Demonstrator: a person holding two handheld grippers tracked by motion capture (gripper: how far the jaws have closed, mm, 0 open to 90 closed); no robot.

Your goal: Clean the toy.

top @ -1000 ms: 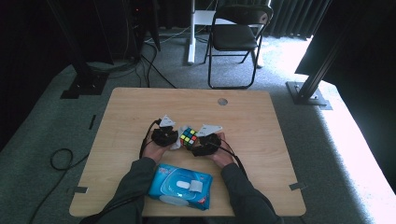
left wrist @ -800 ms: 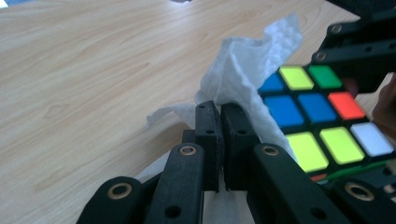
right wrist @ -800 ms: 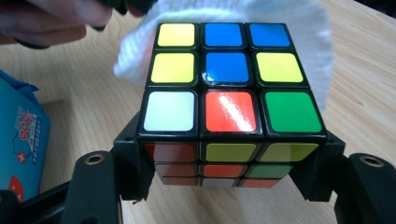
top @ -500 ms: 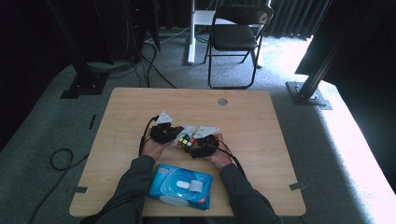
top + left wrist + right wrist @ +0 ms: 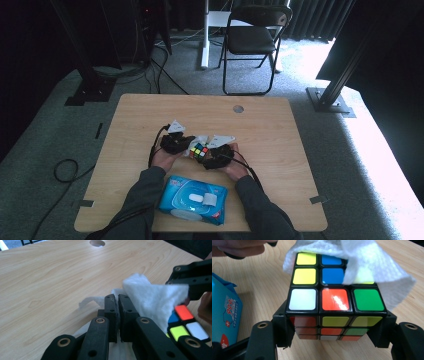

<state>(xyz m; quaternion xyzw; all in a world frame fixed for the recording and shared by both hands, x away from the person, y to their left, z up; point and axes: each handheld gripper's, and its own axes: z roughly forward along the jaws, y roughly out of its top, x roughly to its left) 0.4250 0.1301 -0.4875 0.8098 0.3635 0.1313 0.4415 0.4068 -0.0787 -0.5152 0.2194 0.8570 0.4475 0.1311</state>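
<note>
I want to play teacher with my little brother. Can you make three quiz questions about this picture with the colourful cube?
1. True or false: the right gripper holds the puzzle cube between its jaws.
2. What does the left gripper pinch? A) a white wipe B) a pen C) a spoon
3. What lies on the table nearest the person, between the forearms?

Key:
1. True.
2. A, the white wipe, draped over the cube's top.
3. A blue wipes pack.

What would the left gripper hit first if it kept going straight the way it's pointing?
Probably the puzzle cube. The left gripper, fingers shut on the white wipe, points toward the cube held by the right gripper, with the wipe draped between them. Depth is hard to judge.
</note>
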